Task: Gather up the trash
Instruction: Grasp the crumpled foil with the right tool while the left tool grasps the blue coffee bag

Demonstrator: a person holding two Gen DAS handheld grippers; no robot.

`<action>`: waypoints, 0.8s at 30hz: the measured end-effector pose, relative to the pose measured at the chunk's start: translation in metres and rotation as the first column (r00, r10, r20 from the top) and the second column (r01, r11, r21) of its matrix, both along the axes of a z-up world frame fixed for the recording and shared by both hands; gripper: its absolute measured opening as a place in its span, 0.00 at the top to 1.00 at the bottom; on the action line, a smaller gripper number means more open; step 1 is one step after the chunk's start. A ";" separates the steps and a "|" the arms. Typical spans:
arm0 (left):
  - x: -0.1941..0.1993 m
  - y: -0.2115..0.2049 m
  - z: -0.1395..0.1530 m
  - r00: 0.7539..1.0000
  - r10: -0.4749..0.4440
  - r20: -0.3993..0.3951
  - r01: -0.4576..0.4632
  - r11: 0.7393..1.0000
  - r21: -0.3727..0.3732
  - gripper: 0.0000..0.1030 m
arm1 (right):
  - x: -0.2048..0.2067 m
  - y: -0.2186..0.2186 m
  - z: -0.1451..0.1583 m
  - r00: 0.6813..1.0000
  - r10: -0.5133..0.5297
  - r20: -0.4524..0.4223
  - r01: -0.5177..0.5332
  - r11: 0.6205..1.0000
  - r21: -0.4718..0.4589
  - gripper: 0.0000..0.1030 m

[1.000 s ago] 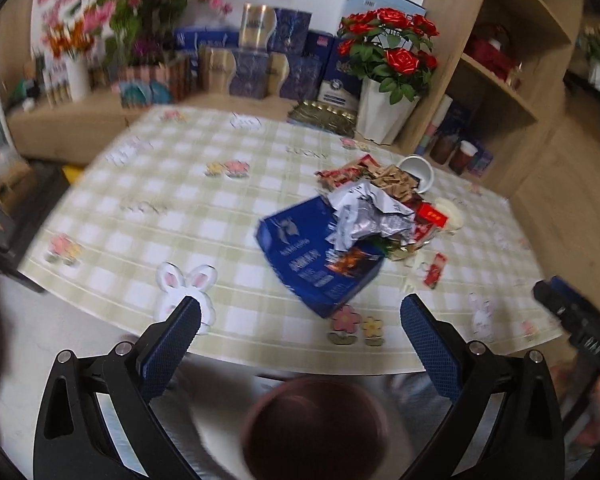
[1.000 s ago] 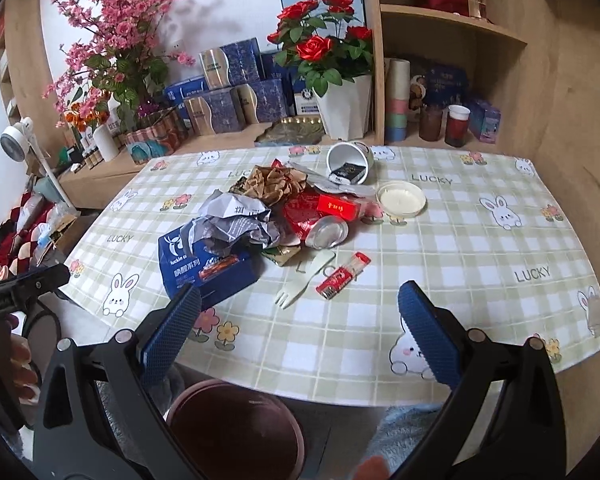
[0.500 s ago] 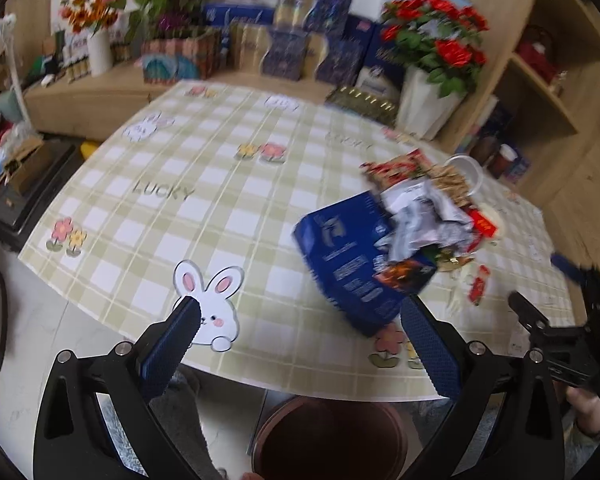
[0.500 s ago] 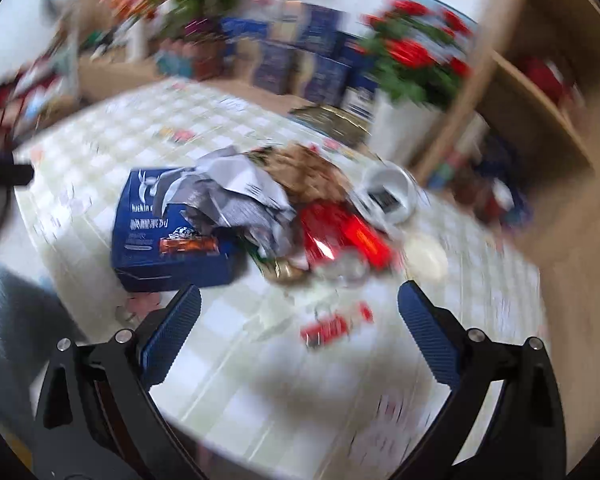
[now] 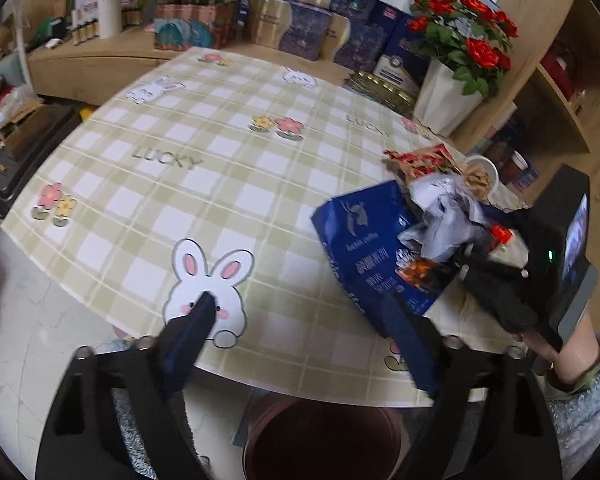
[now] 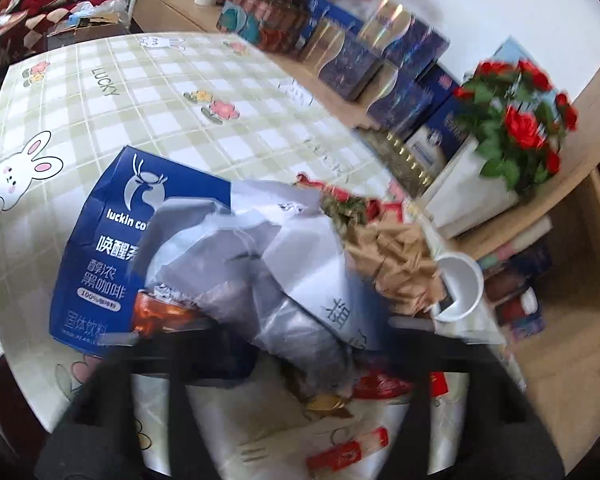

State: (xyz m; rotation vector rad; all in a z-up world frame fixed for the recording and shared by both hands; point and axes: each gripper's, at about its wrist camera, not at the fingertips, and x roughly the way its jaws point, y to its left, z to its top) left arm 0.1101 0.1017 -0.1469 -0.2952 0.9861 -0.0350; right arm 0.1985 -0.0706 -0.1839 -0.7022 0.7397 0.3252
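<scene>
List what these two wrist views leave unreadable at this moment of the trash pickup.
- Right gripper, right wrist view: its closing fingers are motion-blurred; whether the pads touch the crumpled silver bag cannot be told.
- Blue coffee box, same view: the bag covers its right part.
- Brown bin, left wrist view: cut off by the bottom edge and partly hidden by the left gripper, whose closing jaws hold nothing.

Soft even daylight, fisheye-bent edges, right view seemingly motion-blurred

right gripper (image 6: 300, 344): closing | crumpled grey wrapper (image 6: 284, 280) between fingers (image 6: 196, 356)
</scene>
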 end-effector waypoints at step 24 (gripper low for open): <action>0.012 -0.017 -0.022 0.997 -0.066 -0.027 0.064 0.996 -0.067 0.44 | -0.058 -0.043 -0.014 0.950 -0.287 -0.123 0.312 0.845 0.434 0.64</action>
